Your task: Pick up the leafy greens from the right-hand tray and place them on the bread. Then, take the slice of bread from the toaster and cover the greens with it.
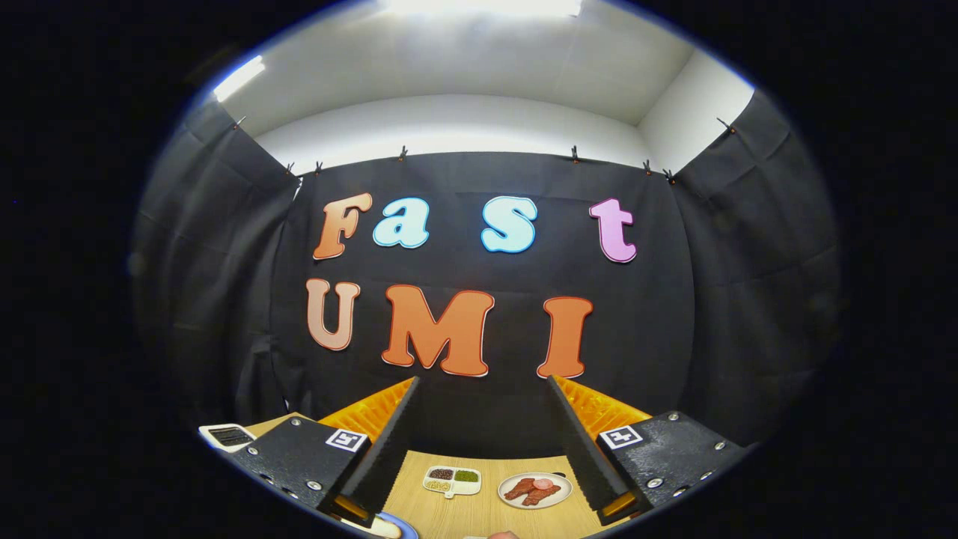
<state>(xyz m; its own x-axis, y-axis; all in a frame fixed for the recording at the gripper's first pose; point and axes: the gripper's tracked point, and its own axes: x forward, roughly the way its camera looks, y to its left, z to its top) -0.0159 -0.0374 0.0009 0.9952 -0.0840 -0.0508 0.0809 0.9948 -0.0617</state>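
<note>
My gripper [483, 382] is held high above the table and points at the booth's back wall, open, with nothing between its fingers. Far below, by the base of the left finger [389, 442], the edge of a blue plate [406, 528] peeks out with a pale slice, probably the bread [380, 527], on it. A white appliance with a dark slotted top, probably the toaster [227, 436], sits at the table's left corner, outside the left finger. Most of both is hidden by the gripper body.
On the wooden table [486, 468], between the fingers and well beneath them, lie a white divided dish [451, 480] with small portions and a round plate [534, 489] of reddish meat slices. Black cloth walls close in behind and on both sides.
</note>
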